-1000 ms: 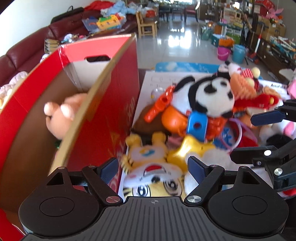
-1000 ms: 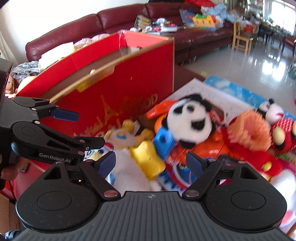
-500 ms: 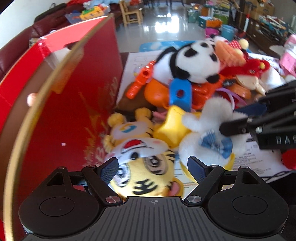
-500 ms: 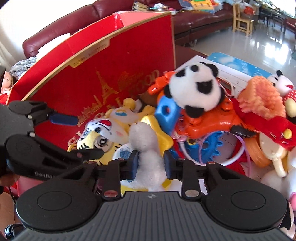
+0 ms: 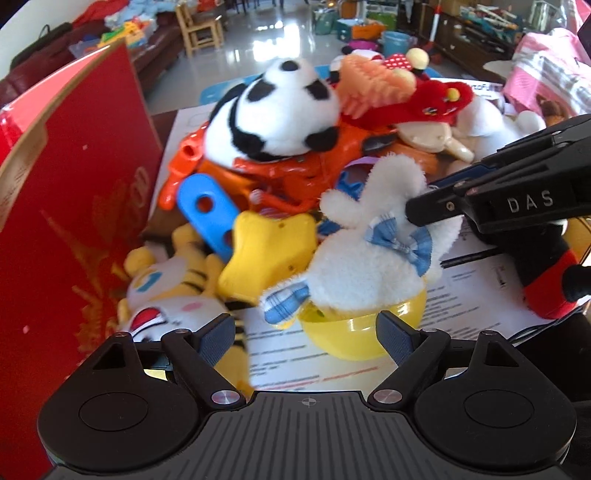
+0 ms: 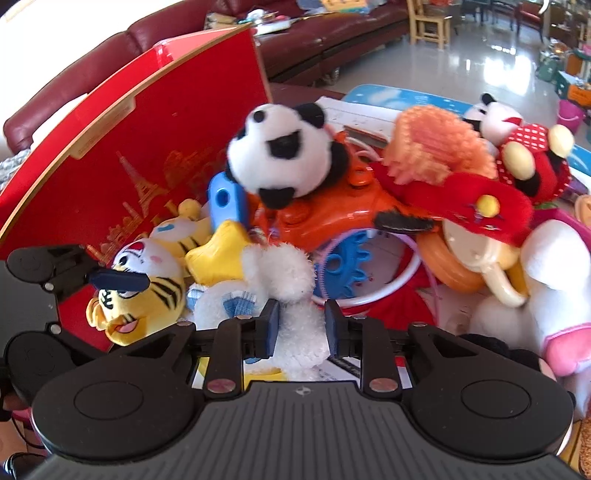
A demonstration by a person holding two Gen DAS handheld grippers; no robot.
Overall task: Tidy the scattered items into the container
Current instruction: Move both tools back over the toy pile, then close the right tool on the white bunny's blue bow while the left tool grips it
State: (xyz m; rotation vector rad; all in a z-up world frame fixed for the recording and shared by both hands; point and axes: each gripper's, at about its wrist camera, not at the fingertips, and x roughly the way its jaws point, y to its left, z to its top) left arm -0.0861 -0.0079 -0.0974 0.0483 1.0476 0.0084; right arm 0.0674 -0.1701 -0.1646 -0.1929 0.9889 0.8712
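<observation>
A white plush (image 5: 362, 266) with a blue checked bow sits in a yellow capsule half (image 5: 354, 332) at the near edge of the toy pile. My right gripper (image 6: 301, 321) is closing, and its pads press on the white plush (image 6: 291, 280) from both sides; in the left wrist view it (image 5: 424, 199) comes in from the right. My left gripper (image 5: 304, 326) hangs open just above the capsule, gripping nothing. A yellow tiger plush (image 5: 173, 295) lies left of it. The red cardboard box (image 5: 66, 206) stands at the left.
Behind lie a yellow star (image 5: 269, 247), a blue plastic piece (image 5: 207, 206), an orange plastic toy (image 5: 295, 173), a panda (image 5: 280, 110) and a red plush (image 5: 436, 99). Printed papers (image 5: 472, 291) cover the table. A dark red sofa (image 6: 325, 33) stands beyond the box.
My right gripper dropped onto the white plush and shut on it from wide open. My left gripper swung away from the box opening and sank toward the pile, still open.
</observation>
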